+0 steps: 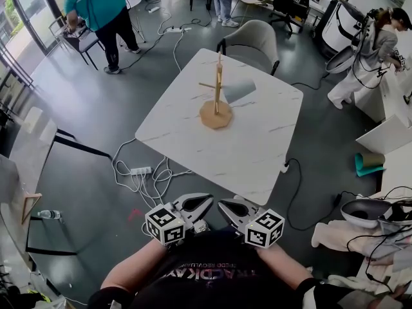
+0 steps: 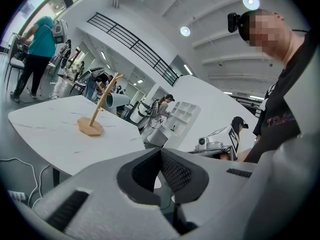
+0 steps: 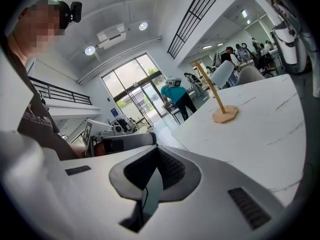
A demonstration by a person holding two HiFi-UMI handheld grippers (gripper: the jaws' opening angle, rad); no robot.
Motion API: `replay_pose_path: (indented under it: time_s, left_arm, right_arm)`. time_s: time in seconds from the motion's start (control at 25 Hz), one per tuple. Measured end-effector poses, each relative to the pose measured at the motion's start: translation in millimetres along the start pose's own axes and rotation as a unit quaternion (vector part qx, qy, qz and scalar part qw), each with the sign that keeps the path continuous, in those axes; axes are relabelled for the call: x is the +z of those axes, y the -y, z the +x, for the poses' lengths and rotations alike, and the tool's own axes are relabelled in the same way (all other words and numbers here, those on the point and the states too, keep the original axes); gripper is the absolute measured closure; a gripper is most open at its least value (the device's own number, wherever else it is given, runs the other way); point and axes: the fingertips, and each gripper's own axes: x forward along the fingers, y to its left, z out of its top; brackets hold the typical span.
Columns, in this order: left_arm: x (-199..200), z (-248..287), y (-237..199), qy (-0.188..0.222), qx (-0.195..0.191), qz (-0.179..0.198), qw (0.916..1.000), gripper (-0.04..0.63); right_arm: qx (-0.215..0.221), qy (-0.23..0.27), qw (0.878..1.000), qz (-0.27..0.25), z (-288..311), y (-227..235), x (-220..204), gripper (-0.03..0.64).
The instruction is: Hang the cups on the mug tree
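Observation:
The wooden mug tree point(image 1: 217, 102) stands upright near the far side of the white marble table point(image 1: 257, 153). One pale grey cup point(image 1: 239, 89) hangs on its right branch. The tree point(image 2: 96, 114) and the cup point(image 2: 118, 100) show far off in the left gripper view. The tree point(image 3: 216, 94) is far off in the right gripper view too. Both grippers are held close to my body, short of the table's near edge. The left gripper point(image 1: 208, 201) point(image 2: 160, 150) has its jaws together with nothing between them. The right gripper point(image 1: 223, 205) point(image 3: 157, 148) is likewise shut and empty.
A grey chair point(image 1: 254, 40) stands behind the table. A power strip point(image 1: 140, 170) and looped cables lie on the floor at the table's near left. A person in a teal shirt point(image 1: 96, 8) works at the back left, another person point(image 1: 370, 53) at the right. A second table point(image 1: 29, 150) stands at the left.

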Motion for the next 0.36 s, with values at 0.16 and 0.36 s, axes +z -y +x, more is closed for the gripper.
replay_pose_path:
  time_s: [0.16,0.36]
  left_arm:
    - [-2.1,-0.4,-1.1,0.001,0.001,0.000,1.0000,0.598]
    - [-1.6,-1.5,1.5,0.002,0.001,0.001,1.0000,0.598]
  right_arm:
    - [0.000,-0.001,1.000,-0.001,0.8,0.6,-1.8,0.607]
    - [0.001,-0.002,1.000,-0.003,-0.6,-1.8,-1.5,0.607]
